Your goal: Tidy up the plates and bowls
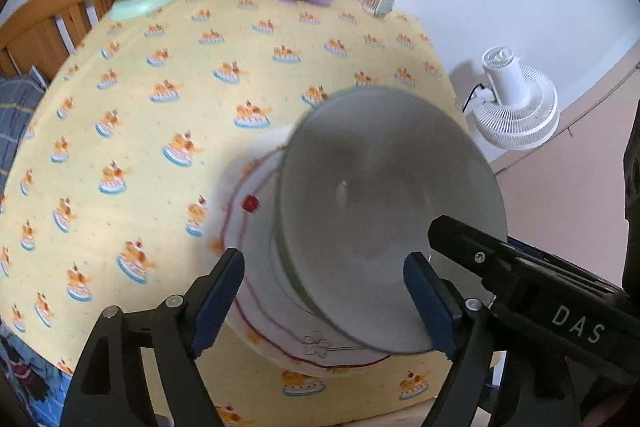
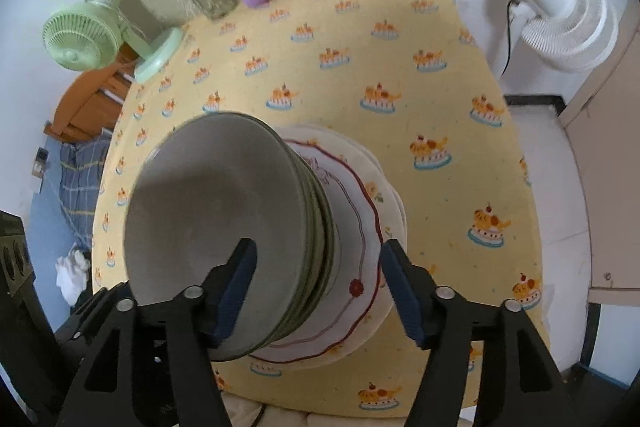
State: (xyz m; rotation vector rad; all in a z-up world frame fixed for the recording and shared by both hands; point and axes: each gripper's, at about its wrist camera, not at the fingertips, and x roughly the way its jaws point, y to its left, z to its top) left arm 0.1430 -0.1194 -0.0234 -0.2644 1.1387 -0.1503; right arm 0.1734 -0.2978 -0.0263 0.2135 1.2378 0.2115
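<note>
Right wrist view: bowl stack [image 2: 224, 227] on plates [image 2: 360, 227] near worktop [image 2: 440, 107] edge; right tool [image 2: 316, 291] and left tool [image 1: 324, 303] both wide open, empty.

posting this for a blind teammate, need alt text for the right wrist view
A stack of grey-green bowls sits on white plates with a wavy red line, on a yellow cake-print tablecloth. The open right hand-held gripper straddles the stack's near edge.

Bowl [image 2: 216, 211] prob. glazed ceramic, smooth.
</note>
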